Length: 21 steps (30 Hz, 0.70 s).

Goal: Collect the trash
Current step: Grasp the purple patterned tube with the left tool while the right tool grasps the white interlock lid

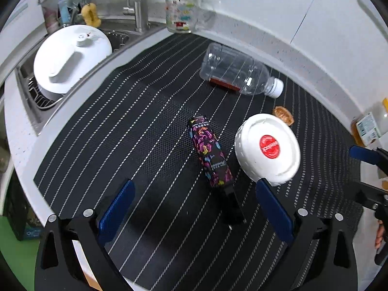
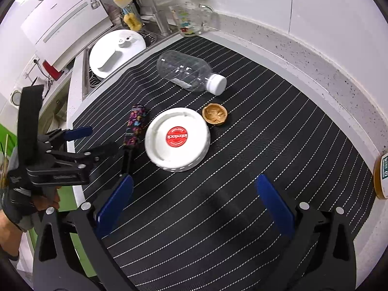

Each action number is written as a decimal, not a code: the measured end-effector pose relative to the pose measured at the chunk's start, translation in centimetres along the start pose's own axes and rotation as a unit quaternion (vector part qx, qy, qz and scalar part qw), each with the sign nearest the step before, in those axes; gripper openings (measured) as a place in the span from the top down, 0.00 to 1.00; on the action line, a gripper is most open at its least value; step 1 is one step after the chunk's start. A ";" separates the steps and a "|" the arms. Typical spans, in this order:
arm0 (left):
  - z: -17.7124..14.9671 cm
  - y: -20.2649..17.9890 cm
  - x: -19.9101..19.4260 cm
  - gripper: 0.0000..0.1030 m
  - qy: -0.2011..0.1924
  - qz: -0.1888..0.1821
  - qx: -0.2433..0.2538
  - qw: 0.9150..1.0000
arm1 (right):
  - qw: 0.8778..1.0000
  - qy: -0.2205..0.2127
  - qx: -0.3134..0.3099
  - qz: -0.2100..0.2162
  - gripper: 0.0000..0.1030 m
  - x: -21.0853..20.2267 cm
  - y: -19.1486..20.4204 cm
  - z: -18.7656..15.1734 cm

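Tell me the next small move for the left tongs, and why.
Probably ease the left tongs forward and down over the patterned box. They are open and empty, and the box lies on the mat just ahead, roughly between the fingers, nearer than the bottle or white lid. The right tongs, also open, face the lid.

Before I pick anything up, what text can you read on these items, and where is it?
"interlock": red round sticker on the white lid; the smaller print around it is too small to read.
Patterned box: white print at both ends, too blurred to read.
Jar at the right edge: label print too small.
Glass mug: coloured pictures, no readable words.
Bottle: label faces away, nothing readable.
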<state>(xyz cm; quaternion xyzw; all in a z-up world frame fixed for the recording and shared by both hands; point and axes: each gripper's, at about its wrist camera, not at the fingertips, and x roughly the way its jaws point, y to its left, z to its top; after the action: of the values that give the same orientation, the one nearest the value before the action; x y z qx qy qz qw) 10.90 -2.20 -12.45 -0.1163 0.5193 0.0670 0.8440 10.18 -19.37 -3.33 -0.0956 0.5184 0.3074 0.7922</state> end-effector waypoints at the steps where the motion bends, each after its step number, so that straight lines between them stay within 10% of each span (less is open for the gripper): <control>1: 0.1 -0.1 0.5 0.07 0.002 0.002 0.001 1.000 | 1.000 0.003 0.001 0.001 0.03 0.3 -0.1 0.1; 14: 0.9 -0.3 3.3 0.41 0.022 0.019 0.006 1.000 | 1.000 0.010 0.001 0.017 0.03 2.1 -0.8 1.4; 21: 1.4 0.6 2.7 0.76 0.018 0.019 -0.003 1.000 | 0.999 0.022 -0.004 0.022 0.03 3.4 -0.2 1.8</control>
<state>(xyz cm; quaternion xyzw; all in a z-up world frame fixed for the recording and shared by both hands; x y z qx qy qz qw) 13.15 -1.24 -14.32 -0.1104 0.5361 0.0823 0.8329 12.55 -17.36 -5.52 -0.0938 0.5368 0.3247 0.7731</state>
